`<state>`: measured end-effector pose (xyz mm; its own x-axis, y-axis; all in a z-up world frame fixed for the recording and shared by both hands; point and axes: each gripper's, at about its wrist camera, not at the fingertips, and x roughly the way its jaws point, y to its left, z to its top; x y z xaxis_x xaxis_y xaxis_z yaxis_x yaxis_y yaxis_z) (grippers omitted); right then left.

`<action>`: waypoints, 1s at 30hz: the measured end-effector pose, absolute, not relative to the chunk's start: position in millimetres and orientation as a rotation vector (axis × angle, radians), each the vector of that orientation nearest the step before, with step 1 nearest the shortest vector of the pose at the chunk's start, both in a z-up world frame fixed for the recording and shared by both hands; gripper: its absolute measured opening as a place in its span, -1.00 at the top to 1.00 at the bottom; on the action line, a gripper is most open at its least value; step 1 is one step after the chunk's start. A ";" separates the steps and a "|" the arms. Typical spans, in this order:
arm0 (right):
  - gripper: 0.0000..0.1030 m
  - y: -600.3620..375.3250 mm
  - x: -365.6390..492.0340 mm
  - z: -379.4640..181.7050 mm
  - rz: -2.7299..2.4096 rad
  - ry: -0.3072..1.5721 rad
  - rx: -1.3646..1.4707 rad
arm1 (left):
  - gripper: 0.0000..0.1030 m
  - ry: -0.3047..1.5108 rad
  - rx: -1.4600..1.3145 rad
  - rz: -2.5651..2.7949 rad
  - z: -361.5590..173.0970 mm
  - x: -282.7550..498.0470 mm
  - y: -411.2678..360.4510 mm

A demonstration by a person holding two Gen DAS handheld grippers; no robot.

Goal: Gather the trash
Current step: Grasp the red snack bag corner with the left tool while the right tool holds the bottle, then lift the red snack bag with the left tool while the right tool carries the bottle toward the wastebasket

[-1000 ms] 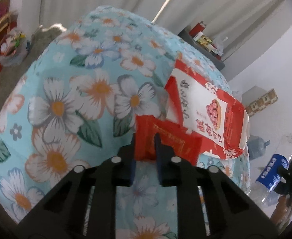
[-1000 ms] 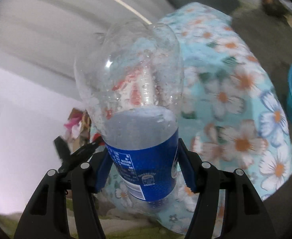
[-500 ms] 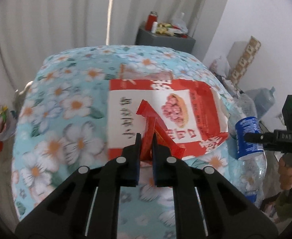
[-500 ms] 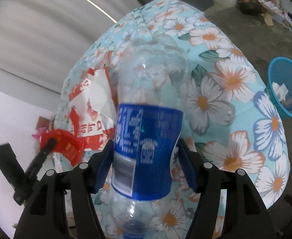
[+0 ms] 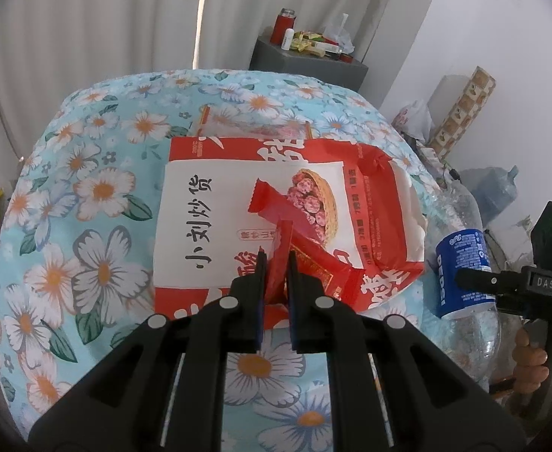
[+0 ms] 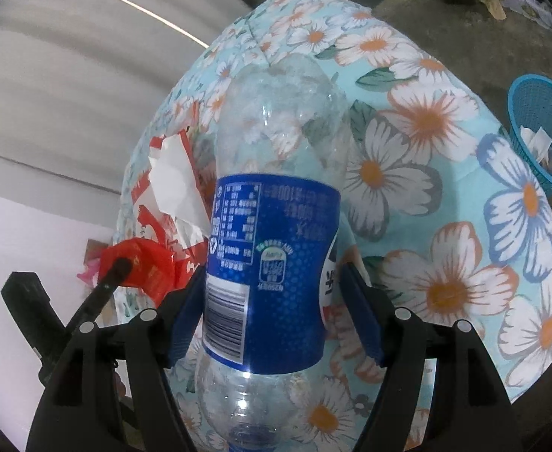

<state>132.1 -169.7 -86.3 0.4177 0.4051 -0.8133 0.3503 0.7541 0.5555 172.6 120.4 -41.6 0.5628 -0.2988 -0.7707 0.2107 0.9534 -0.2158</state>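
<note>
My left gripper [image 5: 276, 260] is shut on a long red wrapper [image 5: 276, 207], held over a big red-and-white snack bag [image 5: 215, 226] that lies on the flower-cloth table [image 5: 87, 245]. The right wrist view shows the same wrapper [image 6: 144, 260] at the left. A clear Pepsi bottle [image 6: 276, 143] with a blue label stands between the pads of my right gripper [image 6: 272, 275]. Its cap end points down. The pads touch the label while the jaws are opening. In the left wrist view the bottle [image 5: 462, 260] hangs just off the table's right edge.
A blue mesh basket [image 6: 543, 128] with paper in it stands on the floor to the right of the table. Behind the table are a grey cabinet [image 5: 306, 60] with small items and a curtain. A water jug [image 5: 498, 188] and bags crowd the right wall.
My left gripper has swung and rolled with the red wrapper, now over the snack bag. My right gripper has sunk beside the table with the bottle, and its jaws stand wider.
</note>
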 end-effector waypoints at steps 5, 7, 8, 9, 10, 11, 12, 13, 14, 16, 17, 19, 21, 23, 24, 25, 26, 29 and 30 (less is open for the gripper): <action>-0.35 -166.0 131.0 -87.8 0.038 1.171 0.749 | 0.85 0.913 -0.071 -0.295 -36.9 168.9 113.2; -0.29 -166.2 130.1 -87.0 0.037 1.166 0.750 | 0.85 0.905 -0.059 -0.291 -34.5 167.1 110.6; -0.24 -166.0 130.5 -86.6 0.037 1.165 0.751 | 0.86 0.900 -0.048 -0.286 -32.9 165.8 108.8; -0.19 -166.8 129.9 -86.2 0.046 1.161 0.764 | 0.86 0.897 -0.040 -0.283 -31.5 164.8 107.7; -0.18 -167.4 128.8 -85.3 0.048 1.159 0.770 | 0.86 0.894 -0.034 -0.281 -30.6 164.1 106.7; -0.18 -168.1 127.8 -84.9 0.050 1.156 0.775 | 0.86 0.891 -0.028 -0.279 -29.2 163.0 105.6; -0.17 -169.0 126.8 -84.8 0.054 1.154 0.783 | 0.86 0.889 -0.026 -0.278 -28.3 162.5 104.8; -0.17 -170.3 126.4 -85.1 0.056 1.153 0.789 | 0.86 0.884 -0.020 -0.273 -26.7 161.3 104.1; -0.16 -171.4 125.6 -85.0 0.060 1.152 0.798 | 0.86 0.880 -0.016 -0.270 -25.7 160.3 103.5; -0.15 -173.7 125.1 -84.6 0.064 1.147 0.809 | 0.86 0.873 -0.008 -0.266 -23.7 158.2 103.0; -0.15 -174.6 124.3 -83.7 0.067 1.143 0.810 | 0.86 0.870 -0.005 -0.265 -22.7 157.2 102.8; -0.15 -176.5 123.2 -81.9 0.065 1.135 0.809 | 0.87 0.866 0.000 -0.263 -20.9 155.3 102.0; -0.14 -177.7 122.5 -80.8 0.066 1.129 0.812 | 0.87 0.857 0.010 -0.258 -18.8 153.6 101.6; -0.14 -179.3 121.6 -79.5 0.065 1.124 0.813 | 0.87 0.850 0.015 -0.256 -16.9 152.1 100.6; -0.14 -180.5 122.4 -79.3 0.065 1.123 0.813 | 0.87 0.847 0.016 -0.257 -15.9 151.5 100.3; -0.14 -180.9 122.1 -78.7 0.064 1.121 0.814 | 0.87 0.843 0.019 -0.255 -14.6 150.7 100.2; -0.14 -181.5 121.9 -78.2 0.065 1.119 0.815 | 0.87 0.839 0.022 -0.254 -13.7 150.3 99.9; -0.14 -182.6 121.3 -77.5 0.066 1.115 0.817 | 0.87 0.828 0.033 -0.251 -10.9 148.3 98.8; -0.14 -183.2 121.3 -78.0 0.067 1.115 0.817 | 0.87 0.825 0.035 -0.250 -9.9 147.7 98.5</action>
<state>121.3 -183.2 -78.0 0.4700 0.4345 -0.7683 0.3401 0.7141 0.6119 147.7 98.5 -9.9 0.6513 -0.2065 -0.7302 0.2336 0.9701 -0.0660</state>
